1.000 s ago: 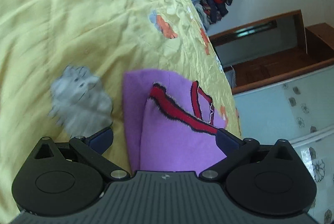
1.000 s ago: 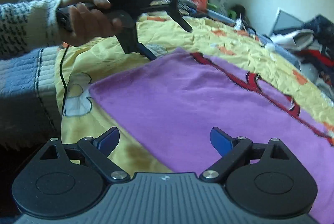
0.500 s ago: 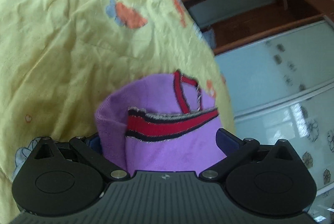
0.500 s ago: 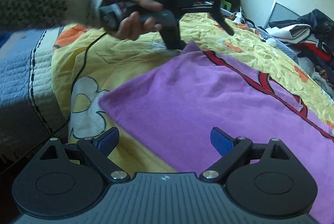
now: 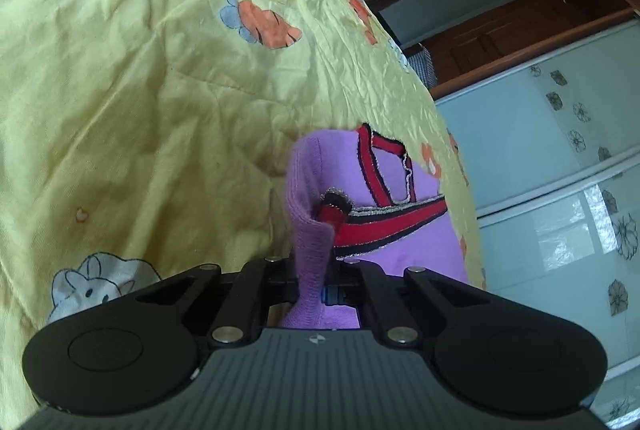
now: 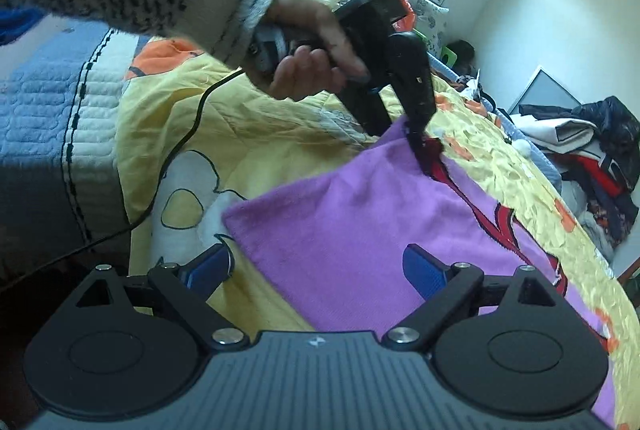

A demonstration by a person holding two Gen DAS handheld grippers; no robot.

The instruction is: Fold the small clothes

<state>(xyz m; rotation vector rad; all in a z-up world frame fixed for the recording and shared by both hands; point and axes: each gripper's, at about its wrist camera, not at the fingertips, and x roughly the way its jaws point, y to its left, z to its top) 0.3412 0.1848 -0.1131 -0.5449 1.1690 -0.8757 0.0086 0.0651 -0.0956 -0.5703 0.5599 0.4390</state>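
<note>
A small purple garment [image 6: 360,230] with red and black trim lies on the yellow bedspread [image 6: 256,133]. My left gripper [image 5: 316,290] is shut on a bunched edge of the purple garment [image 5: 312,242] near its red trim. In the right wrist view the left gripper [image 6: 424,149] pinches the garment's far corner, held by a hand in a knitted sleeve. My right gripper [image 6: 316,270] is open, its blue pads either side of the garment's near edge, holding nothing.
A pile of dark and red clothes [image 6: 592,149] lies at the far right of the bed. A blue quilted cover [image 6: 48,101] is at the left. A black cable [image 6: 176,157] trails over the bedspread. A wooden door [image 5: 500,41] and a glass wardrobe panel [image 5: 560,169] stand beyond the bed.
My left gripper has closed on the garment's edge; it was open half a second ago. It moved in over the corner. The right gripper stays open and came slightly closer to the near edge.
</note>
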